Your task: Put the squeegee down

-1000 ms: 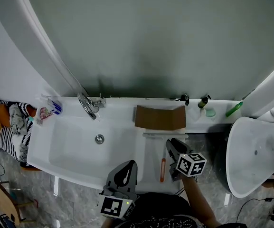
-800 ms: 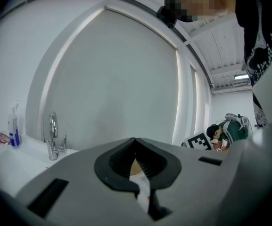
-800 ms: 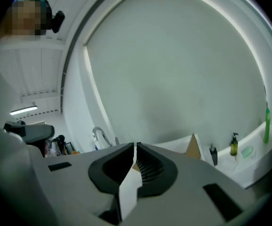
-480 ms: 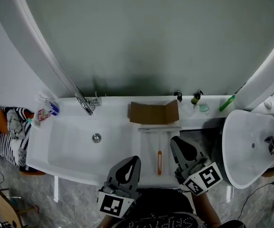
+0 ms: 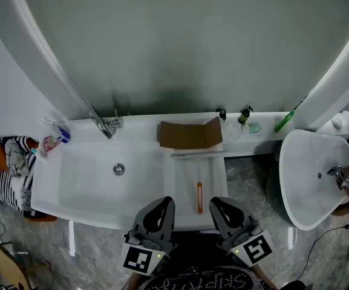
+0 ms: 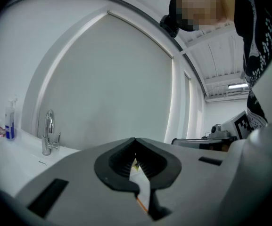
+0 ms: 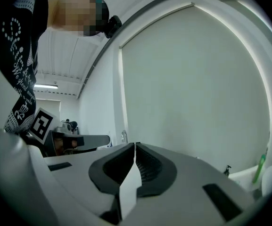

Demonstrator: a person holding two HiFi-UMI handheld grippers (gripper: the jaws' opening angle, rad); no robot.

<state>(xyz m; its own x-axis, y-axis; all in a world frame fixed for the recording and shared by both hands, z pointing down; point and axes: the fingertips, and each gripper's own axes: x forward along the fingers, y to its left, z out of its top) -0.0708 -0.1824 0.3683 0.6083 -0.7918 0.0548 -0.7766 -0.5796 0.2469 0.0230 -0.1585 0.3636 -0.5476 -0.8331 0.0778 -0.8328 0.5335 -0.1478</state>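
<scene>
1. Lying flat on the white surface, the squeegee sits just right of the basin. Its orange handle points toward the person and its blade end lies up by the cardboard.
2. Nothing is touching it. It rests free on the surface, beyond the tips of both tools and between them in the head view.
3. Left hand-held gripper hangs at the near edge of the surface, pointing level. In its own view the jaw tips meet and grip nothing. A strip of white and a speck of orange show through the slot below the tips.
4. Right hand-held gripper is alongside it, just right of the squeegee's handle end. Its jaws have just been closing and are now pressed together, with nothing between them.
5. Faucet stands at the back left of the basin, and the drain is out in the middle.
6. Along the back ledge, right of the cardboard, come a dark pump bottle, a teal soap and a green bottle lying at a slant.
7. Far right there's a white bowl, well apart from the squeegee. Far left is a striped cloth on the floor side of the basin.
8. Behind it all rises a grey arched panel in a white frame, and it fills both gripper views.
</scene>
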